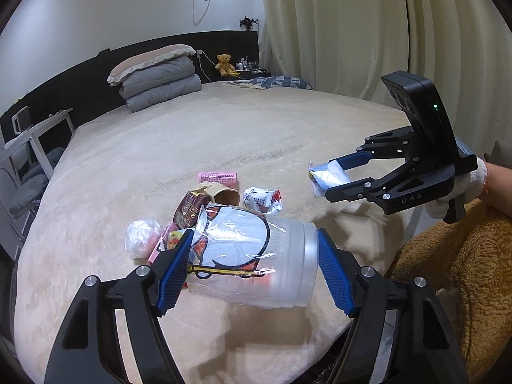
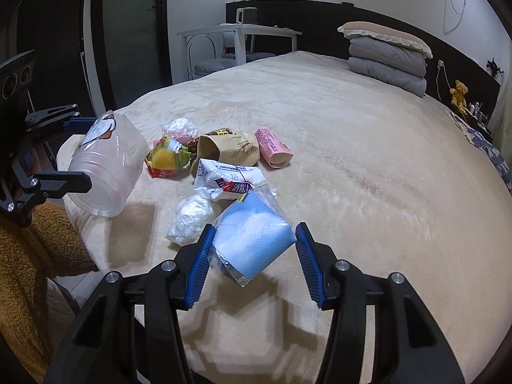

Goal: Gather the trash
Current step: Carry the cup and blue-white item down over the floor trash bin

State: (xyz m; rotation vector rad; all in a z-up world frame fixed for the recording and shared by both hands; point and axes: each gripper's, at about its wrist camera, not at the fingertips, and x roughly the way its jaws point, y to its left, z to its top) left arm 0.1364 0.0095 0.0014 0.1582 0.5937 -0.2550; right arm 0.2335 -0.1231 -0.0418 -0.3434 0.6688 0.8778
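Got my left gripper (image 1: 252,265) clamped sideways across a clear plastic cup (image 1: 256,256), and my right gripper (image 2: 252,256) pinching a blue tissue pack (image 2: 252,243), both lifted clear of the bed (image 2: 352,160). The remaining wrappers (image 2: 224,179) sit piled mid-blanket, so I'd guess these two go out first.

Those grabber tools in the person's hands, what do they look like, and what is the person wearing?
Each is a black angular frame with silver bolts and two fingers faced with ribbed blue pads. The right gripper has a boxy black top with a green light and faint "DAS" lettering. The hand wears a white knit glove; a fuzzy tan garment shows alongside.
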